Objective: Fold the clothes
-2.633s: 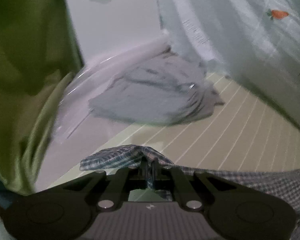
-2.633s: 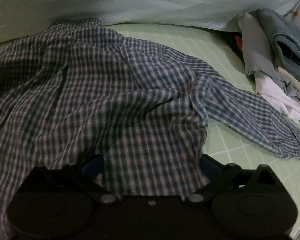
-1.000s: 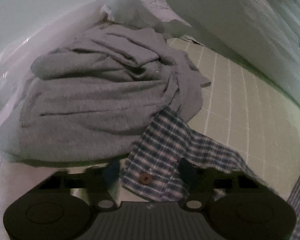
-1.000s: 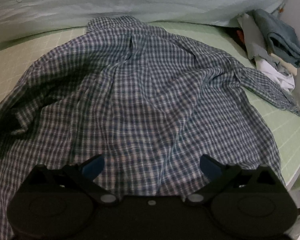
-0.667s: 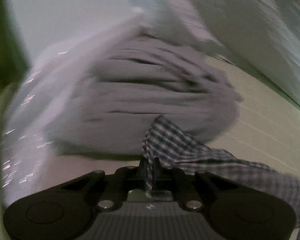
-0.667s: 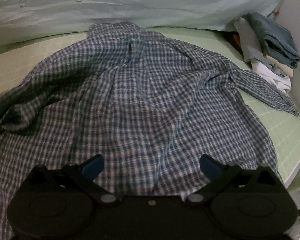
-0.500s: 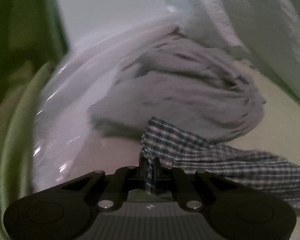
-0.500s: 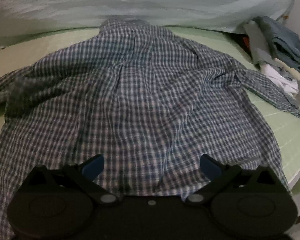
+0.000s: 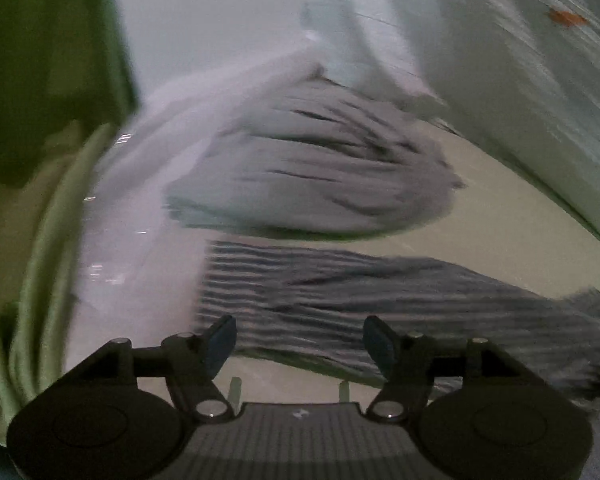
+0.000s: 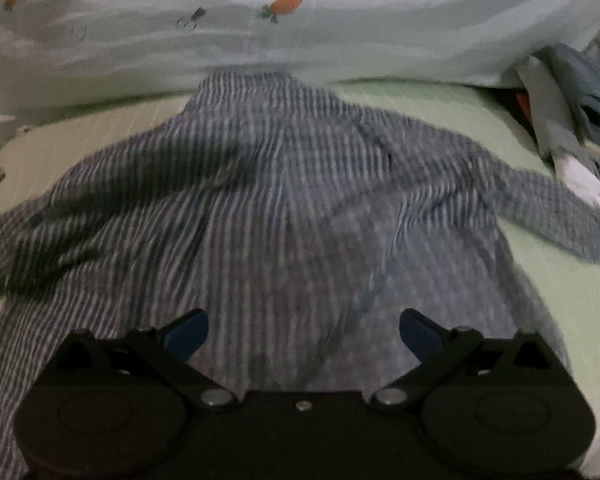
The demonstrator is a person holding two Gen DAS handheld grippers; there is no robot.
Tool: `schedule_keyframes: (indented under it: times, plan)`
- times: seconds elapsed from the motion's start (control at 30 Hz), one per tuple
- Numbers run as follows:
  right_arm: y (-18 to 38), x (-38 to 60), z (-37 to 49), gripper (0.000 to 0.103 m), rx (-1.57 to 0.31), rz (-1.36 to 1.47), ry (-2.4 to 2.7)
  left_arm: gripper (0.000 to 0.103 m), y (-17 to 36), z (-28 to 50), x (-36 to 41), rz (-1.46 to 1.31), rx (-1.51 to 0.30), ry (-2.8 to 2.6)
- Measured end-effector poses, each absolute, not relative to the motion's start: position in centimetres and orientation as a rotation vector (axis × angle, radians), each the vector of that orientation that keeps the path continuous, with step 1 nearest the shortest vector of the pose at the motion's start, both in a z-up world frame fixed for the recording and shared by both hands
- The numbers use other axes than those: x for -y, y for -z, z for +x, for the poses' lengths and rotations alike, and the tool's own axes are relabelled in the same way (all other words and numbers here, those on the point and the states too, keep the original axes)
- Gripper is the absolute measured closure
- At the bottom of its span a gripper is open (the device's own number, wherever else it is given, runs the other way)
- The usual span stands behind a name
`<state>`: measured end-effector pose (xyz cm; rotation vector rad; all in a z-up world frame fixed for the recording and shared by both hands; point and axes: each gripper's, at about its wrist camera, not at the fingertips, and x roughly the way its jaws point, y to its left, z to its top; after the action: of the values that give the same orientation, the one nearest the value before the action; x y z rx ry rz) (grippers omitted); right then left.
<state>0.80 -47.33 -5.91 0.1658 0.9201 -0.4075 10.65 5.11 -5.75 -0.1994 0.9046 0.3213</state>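
Left wrist: left gripper (image 9: 300, 338) angled down, jaws opening, empty, above checked shirt (image 9: 380, 300).

this is a bedroom in a home. the work surface is a bed covered by a pale green mat (image 10: 540, 280) with a faint grid of lines. along its far side lies a bunched light blue quilt (image 10: 340, 40) printed with small orange carrots. a plaid shirt (image 10: 280, 200) is spread across the mat, a crumpled grey garment (image 9: 320, 172) lies at one end on a white plastic sheet (image 9: 140, 200), and a small stack of folded clothes (image 10: 580, 100) sits at the other end. a plain white wall (image 9: 220, 20) rises behind, with green fabric (image 9: 40, 80) hanging to one side.
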Motion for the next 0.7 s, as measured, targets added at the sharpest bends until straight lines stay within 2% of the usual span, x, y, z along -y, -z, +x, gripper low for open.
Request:
schedule_keyframes:
  times: [0.13, 0.37, 0.57, 0.7]
  plan:
    - [4.5, 51.2, 3.3, 0.002, -0.842, 0.196, 0.371, 0.027, 5.0, 12.5, 1.4, -0.124, -0.882, -0.185]
    - [3.2, 56.9, 10.7, 0.016, -0.753, 0.203, 0.296, 0.027, 4.6, 19.8, 13.1, -0.093, -0.875, 0.036]
    - [4.1, 61.1, 21.1, 0.015, -0.729, 0.241, 0.214, 0.025, 5.5, 28.0, 23.5, -0.037, -0.911, 0.223]
    - [6.7, 62.3, 27.2, 0.015, -0.784, 0.260, 0.149, 0.025, 7.9, 33.3, 29.4, 0.007, -0.964, 0.329]
